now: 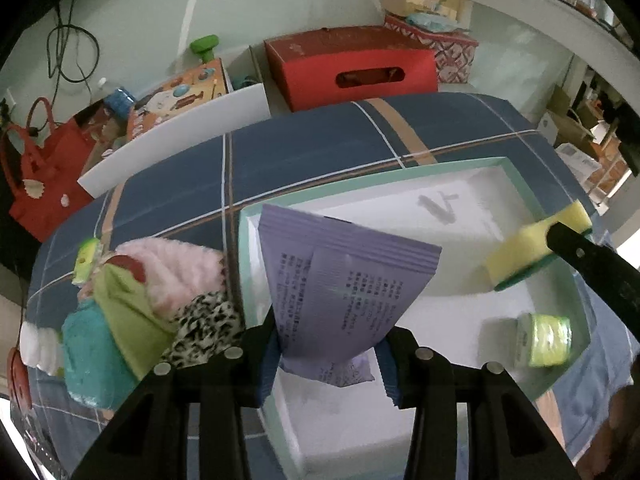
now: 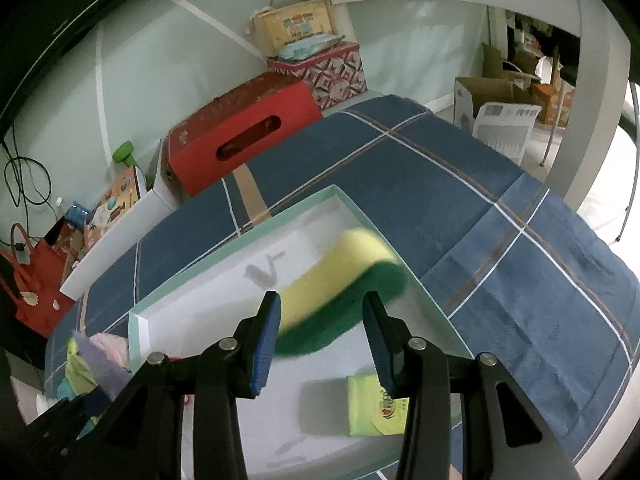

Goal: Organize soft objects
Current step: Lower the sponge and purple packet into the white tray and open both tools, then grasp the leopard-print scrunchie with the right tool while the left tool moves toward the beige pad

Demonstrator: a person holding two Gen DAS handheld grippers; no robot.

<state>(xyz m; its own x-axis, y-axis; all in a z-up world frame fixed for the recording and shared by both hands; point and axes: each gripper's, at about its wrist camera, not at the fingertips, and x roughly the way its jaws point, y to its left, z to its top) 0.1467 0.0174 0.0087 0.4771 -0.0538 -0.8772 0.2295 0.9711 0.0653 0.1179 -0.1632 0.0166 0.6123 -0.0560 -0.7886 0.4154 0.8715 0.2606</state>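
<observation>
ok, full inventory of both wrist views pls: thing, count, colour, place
Shallow cardboard tray: 1, white with mint rim, on the bed.
Plaid bedsheet: 1, navy with tan and white lines, under the tray.
Foil sachet: 1, purple, over the tray's left end.
Scouring sponge: 1, yellow on green, blurred, over the tray.
Small wrapped pack: 1, lime green, on the tray floor.
Soft pile: several, pink, green, teal, leopard print, left of the tray.
Cardboard box with slot: 1, red, behind the bed.
Left claw: shut on the sachet.
Right claw: open behind the sponge.
</observation>
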